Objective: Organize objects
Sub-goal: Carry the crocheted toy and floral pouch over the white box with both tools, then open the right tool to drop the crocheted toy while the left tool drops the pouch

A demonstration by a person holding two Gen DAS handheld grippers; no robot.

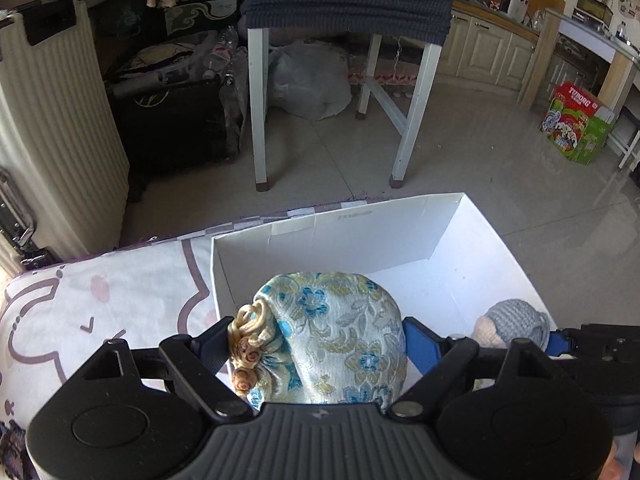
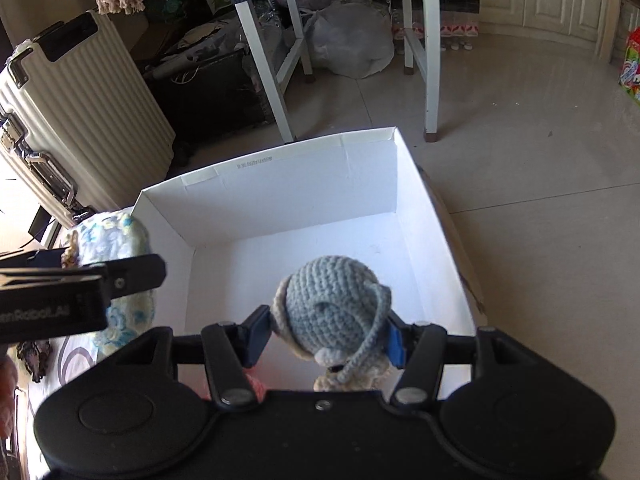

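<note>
Clamped between the blue pads of the left tongs (image 1: 316, 344) is a rounded pouch of pale brocade cloth patterned with blue and gold flowers (image 1: 332, 332), its neck gathered by a cream cord with knotted beads (image 1: 246, 344) that hangs against the left finger. The right tongs (image 2: 328, 334) grip a small crocheted doll of grey-blue yarn with cream trim (image 2: 334, 312), a loose yarn strand trailing down its right side. Both tongs are closed on their loads, the left ones standing much wider because the pouch is bulkier.

Ahead of both lies an open white cardboard box (image 2: 280, 184) with a bare white floor; nothing else shows inside it. It rests on a white bedsheet printed with pink and purple outlines (image 1: 100, 300), at the edge of the bed, with the tiled floor (image 1: 480, 160) beyond. In the left wrist view the pouch hangs over the box's near left part; in the right wrist view the doll hangs over the near middle, with the pouch off to its left near the box's left wall.

The step in hand looks like carrying both items into the box. The next move probably calls for lowering each until it sits close to the box floor, keeping the two apart so they do not collide, then spreading the pads to let go. The soft pouch may sag or roll once freed, and the doll's loose strand could catch on a finger.
</note>
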